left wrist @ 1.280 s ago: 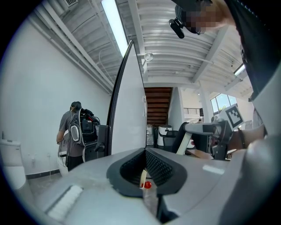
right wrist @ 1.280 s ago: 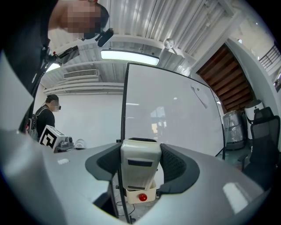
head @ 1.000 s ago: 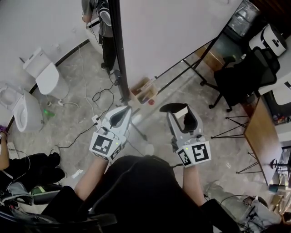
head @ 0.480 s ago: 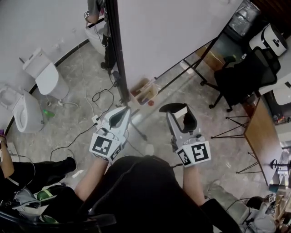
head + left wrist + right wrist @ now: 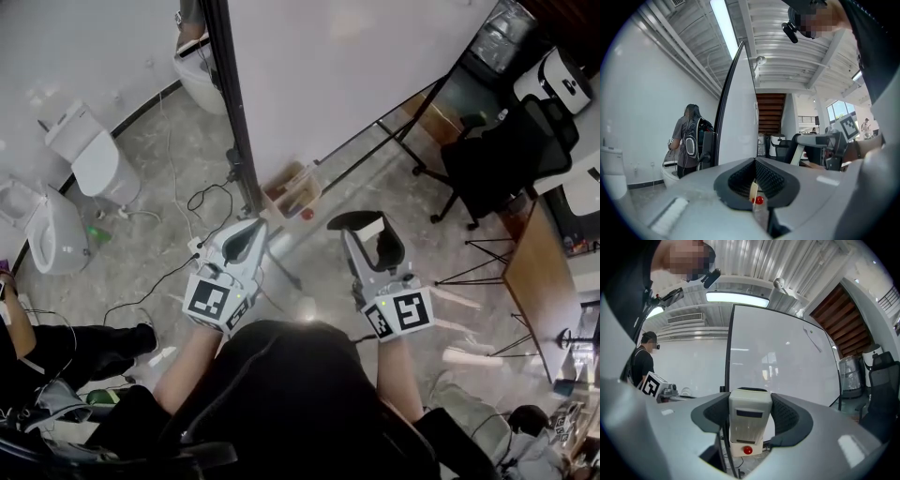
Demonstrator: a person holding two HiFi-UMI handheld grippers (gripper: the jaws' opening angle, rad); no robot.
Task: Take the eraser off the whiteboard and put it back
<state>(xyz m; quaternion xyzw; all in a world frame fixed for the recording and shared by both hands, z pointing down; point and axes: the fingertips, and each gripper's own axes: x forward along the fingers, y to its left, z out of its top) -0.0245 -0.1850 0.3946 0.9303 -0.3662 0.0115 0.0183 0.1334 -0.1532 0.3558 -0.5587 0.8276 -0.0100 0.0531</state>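
Little has changed with me: both hands sit where they were, and the right jaws have kept the same width. What moved is around me. The seated person [image 5: 37, 349] at my lower left has drawn in and shifted their legs, and the standing person [image 5: 688, 140] at the far edge of the board has slipped mostly behind the post [image 5: 228, 122].

Nearest to me, my left hand-held gripper [image 5: 249, 236] has its jaws together with nothing between the pads. Level with it, my right hand-held gripper [image 5: 368, 231] is clamped on the eraser [image 5: 749, 420], one pad on each side of the pale body. So the eraser is off the board and in my right hand, held level in the air.

I judge that its long side runs along the jaws, with the dark felt end foremost, though I cannot be sure from these views. That end points at the whiteboard [image 5: 356, 75], which stands straight ahead of the right hand and apart from it. The left hand lines up more with the black post at the board's edge, so the right hand is the one placed to return the eraser. It only needs to travel forward.

Below the board's lower edge a small tray [image 5: 278, 184] holds a few pens. Further off to the right stands an office chair [image 5: 506, 150].
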